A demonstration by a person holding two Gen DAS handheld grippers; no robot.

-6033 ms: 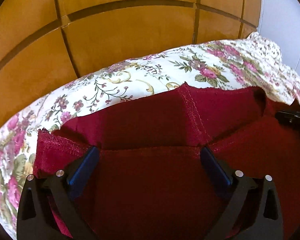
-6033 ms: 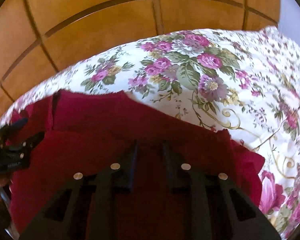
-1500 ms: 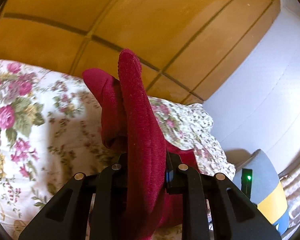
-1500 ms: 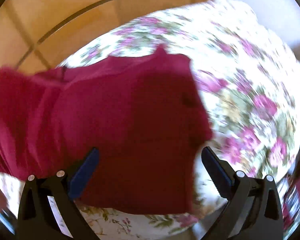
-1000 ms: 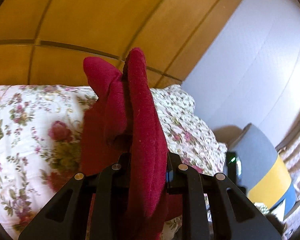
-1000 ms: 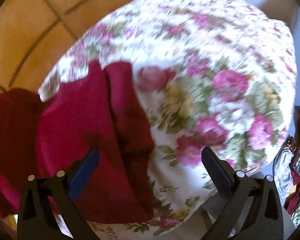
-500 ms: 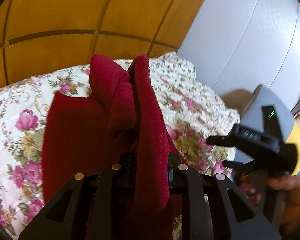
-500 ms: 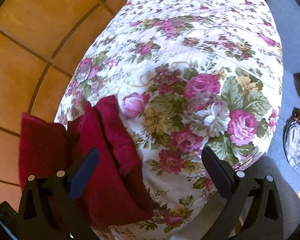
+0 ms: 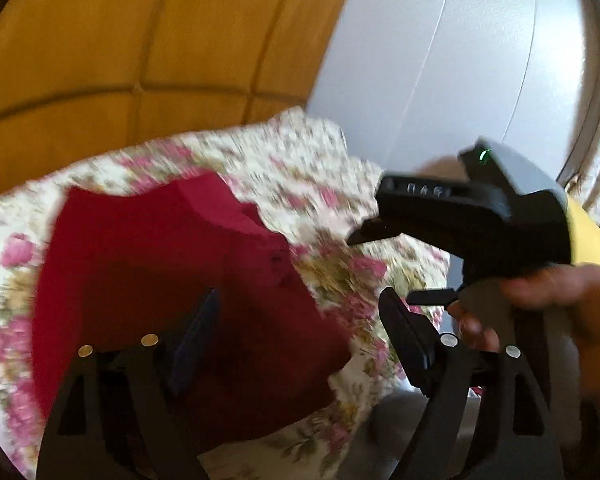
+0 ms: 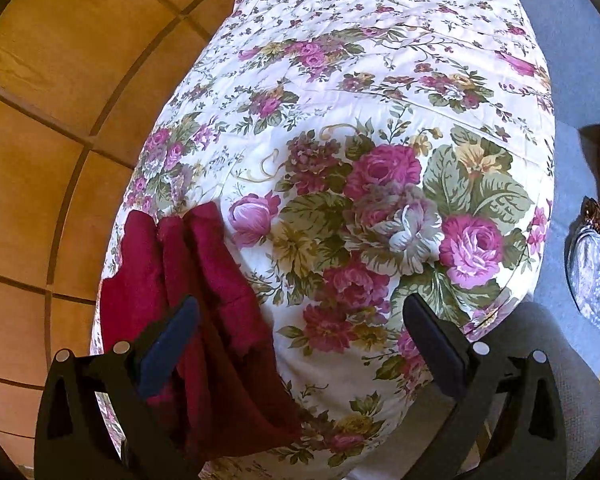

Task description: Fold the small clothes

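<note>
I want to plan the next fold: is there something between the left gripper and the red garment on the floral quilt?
Nothing visible: the left gripper, jaws just opened, is directly over the red garment on the floral quilt.

Left gripper (image 9: 300, 340) jaws just opened wide, nothing clamped, right gripper (image 10: 300, 344) spread open, angled downward

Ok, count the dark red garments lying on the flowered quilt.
1 that is plain: the dark red garment, folded, lies at the flowered quilt's left edge in the right wrist view, under the open left gripper. More dark red fabric shows off the quilt at far right; anything behind may be hidden.
</note>
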